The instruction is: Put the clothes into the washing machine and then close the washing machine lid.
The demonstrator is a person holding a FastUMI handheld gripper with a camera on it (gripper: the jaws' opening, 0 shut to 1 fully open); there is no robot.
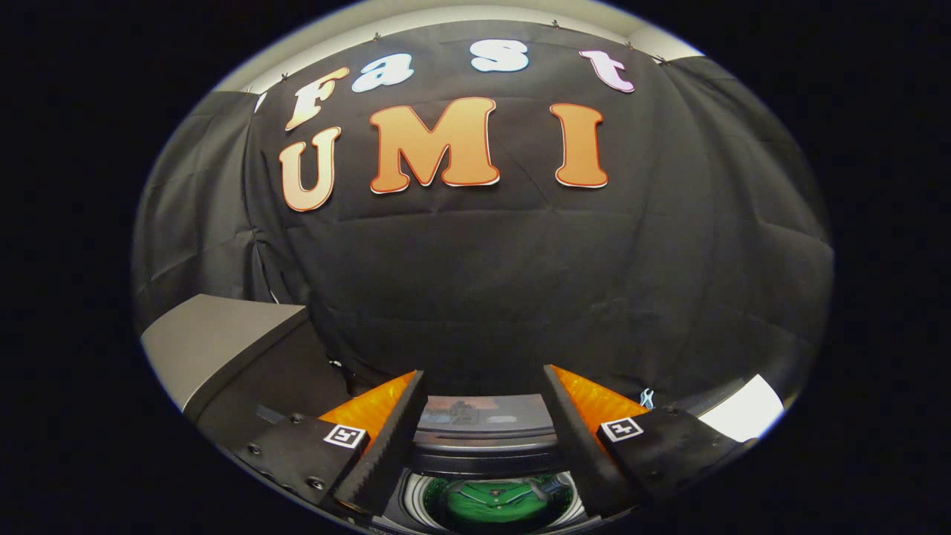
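Note:
My gripper (484, 386) stands open, its two fingers spread wide with nothing between them. Below and between the fingers lies the round drum opening of the washing machine (487, 438), seen from above. A green garment (494, 501) lies inside the drum. Just beyond the opening, between the fingertips, is the machine's dark back panel with the raised lid (487, 412) against the black cloth wall.
A grey box-like cabinet (215, 338) stands to the left of the machine, beside the left finger. A white surface (747, 416) shows to the right, past the right finger. The black cloth wall hangs close behind the machine.

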